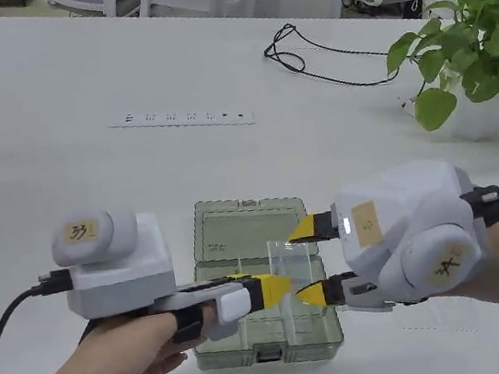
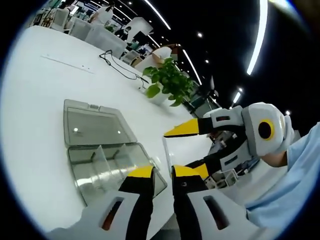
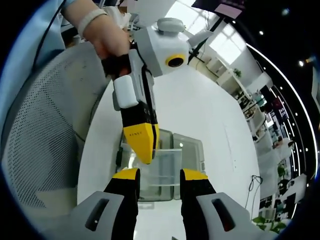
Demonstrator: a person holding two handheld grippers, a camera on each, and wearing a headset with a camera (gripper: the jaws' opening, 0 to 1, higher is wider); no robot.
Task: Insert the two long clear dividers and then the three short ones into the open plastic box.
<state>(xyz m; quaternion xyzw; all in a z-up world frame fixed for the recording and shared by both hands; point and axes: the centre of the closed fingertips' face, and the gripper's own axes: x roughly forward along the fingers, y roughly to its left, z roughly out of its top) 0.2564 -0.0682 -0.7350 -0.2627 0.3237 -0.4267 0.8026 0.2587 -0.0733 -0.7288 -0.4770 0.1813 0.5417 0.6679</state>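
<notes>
the left gripper (image 1: 278,287) has its yellow tips pressed together on one side edge of a clear divider (image 1: 283,257), pinching it and holding it upright. the sheet stands out past those tips, toward the right gripper (image 1: 298,264). the right gripper faces the left one with its jaws spread wide, one yellow tip just above the divider's top edge and the other low beside it; i cannot tell whether either touches the sheet. in the right gripper view the divider lies across the gap between that gripper's own jaws, with the left gripper's tip coming down onto it from above. the open plastic box (image 1: 225,344) sits directly below both sets of tips on the white table (image 1: 52,103), its lid (image 1: 246,229) laid flat beyond them. farther beyond the grippers lie a white power strip (image 1: 182,118) and a black cable (image 1: 306,58). a potted plant (image 1: 476,43) stands beyond the right gripper.
</notes>
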